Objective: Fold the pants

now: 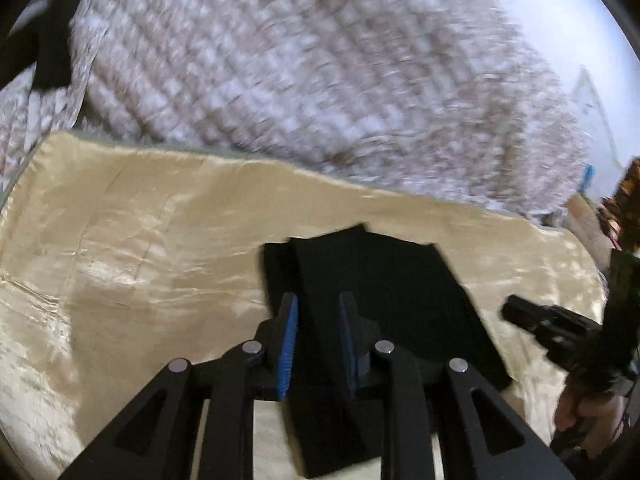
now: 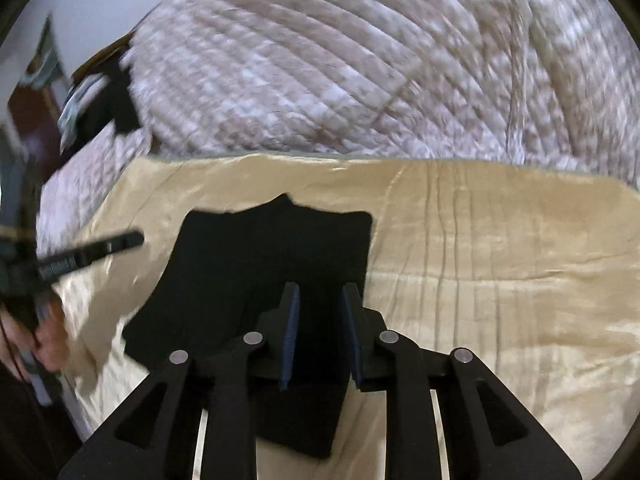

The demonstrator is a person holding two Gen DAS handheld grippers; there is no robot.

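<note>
The black pants (image 1: 380, 280) lie folded into a compact pile on a cream satin sheet (image 1: 140, 240). My left gripper (image 1: 318, 300) hovers over the pile's left part, jaws apart with nothing clearly between the blue pads. In the right wrist view the pants (image 2: 248, 256) lie ahead, and my right gripper (image 2: 320, 292) is open over their right edge. The right gripper also shows in the left wrist view (image 1: 516, 312) beside the pile; the left gripper shows in the right wrist view (image 2: 132, 240) at the left.
A bulky pink-and-white quilted blanket (image 1: 300, 60) is heaped behind the sheet, and shows in the right wrist view too (image 2: 360, 60). Dark clothing (image 2: 108, 108) lies at the far left. The cream sheet (image 2: 500, 260) stretches right of the pants.
</note>
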